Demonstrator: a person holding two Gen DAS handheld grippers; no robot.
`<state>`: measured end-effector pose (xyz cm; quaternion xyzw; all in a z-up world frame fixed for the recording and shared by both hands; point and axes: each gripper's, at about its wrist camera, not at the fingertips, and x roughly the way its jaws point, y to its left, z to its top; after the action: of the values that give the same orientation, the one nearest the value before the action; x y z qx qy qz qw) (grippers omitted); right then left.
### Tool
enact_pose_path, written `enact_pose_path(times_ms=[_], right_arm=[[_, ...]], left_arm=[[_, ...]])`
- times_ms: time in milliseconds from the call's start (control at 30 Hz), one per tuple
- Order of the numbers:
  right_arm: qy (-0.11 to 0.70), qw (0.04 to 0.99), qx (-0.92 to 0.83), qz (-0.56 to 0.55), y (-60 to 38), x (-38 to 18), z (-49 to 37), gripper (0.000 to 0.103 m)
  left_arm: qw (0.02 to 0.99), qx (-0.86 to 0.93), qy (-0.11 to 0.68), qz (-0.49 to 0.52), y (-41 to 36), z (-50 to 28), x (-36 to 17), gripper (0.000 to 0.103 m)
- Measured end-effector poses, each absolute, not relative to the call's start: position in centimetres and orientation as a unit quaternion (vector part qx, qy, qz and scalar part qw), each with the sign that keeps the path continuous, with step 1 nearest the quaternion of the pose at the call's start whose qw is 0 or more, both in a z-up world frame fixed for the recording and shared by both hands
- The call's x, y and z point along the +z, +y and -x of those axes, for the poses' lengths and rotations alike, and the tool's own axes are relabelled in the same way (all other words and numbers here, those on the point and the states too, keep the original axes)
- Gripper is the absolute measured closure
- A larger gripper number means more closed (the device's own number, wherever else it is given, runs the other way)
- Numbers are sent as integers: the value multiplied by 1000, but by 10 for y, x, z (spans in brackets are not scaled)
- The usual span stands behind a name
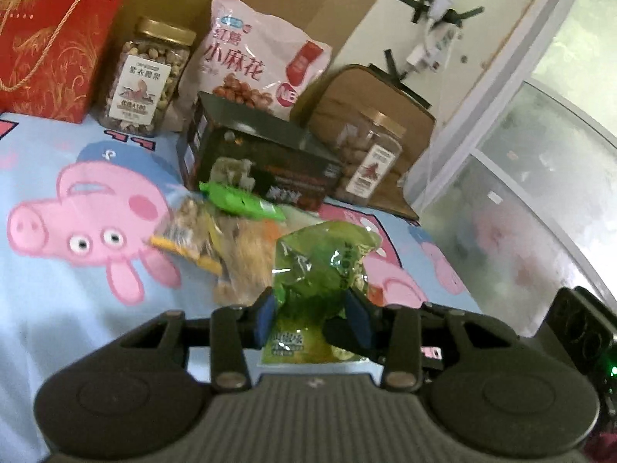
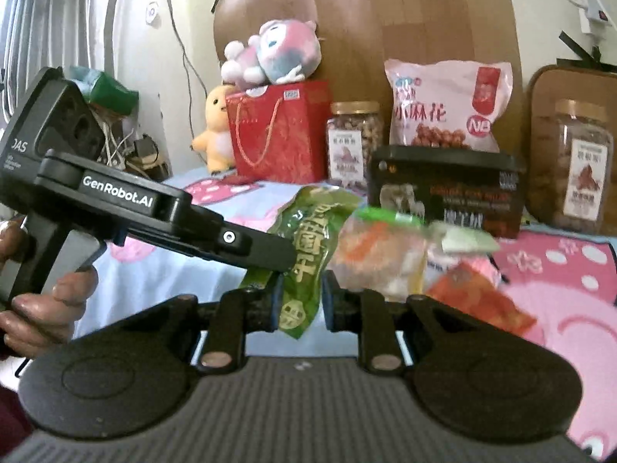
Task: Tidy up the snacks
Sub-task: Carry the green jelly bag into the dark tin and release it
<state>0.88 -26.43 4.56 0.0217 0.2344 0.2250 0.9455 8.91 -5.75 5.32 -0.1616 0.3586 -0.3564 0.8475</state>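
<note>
Both claws clamp one green packet (image 1: 327, 266): left gripper (image 1: 312, 318) and right gripper (image 2: 299, 306), above the sheet (image 1: 58, 301).

The right gripper (image 2: 300, 305) pinches the lower end of a green snack packet (image 2: 312, 243), and the left gripper (image 2: 270, 258), reaching in from nine o'clock in a hand (image 2: 42, 301), grips the same packet. At one o'clock sits a dark box (image 2: 447, 189), with a pink bag (image 2: 447, 104) behind it.
</note>
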Motion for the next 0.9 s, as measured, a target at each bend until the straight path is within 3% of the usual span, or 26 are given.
enact_pose_path(times_ms=[367, 633, 867, 900], right_arm=[[239, 950, 185, -76, -287, 82, -131, 79], [298, 938, 149, -93, -298, 59, -228, 78], [298, 943, 138, -54, -288, 50, -238, 57], [293, 945, 134, -53, -288, 50, -235, 54]], left_arm=[[880, -329, 320, 127, -106, -215, 109, 61], [890, -273, 350, 105, -135, -287, 85, 60], [893, -258, 352, 108, -133, -297, 73, 48], [897, -255, 345, 108, -130, -294, 75, 38]])
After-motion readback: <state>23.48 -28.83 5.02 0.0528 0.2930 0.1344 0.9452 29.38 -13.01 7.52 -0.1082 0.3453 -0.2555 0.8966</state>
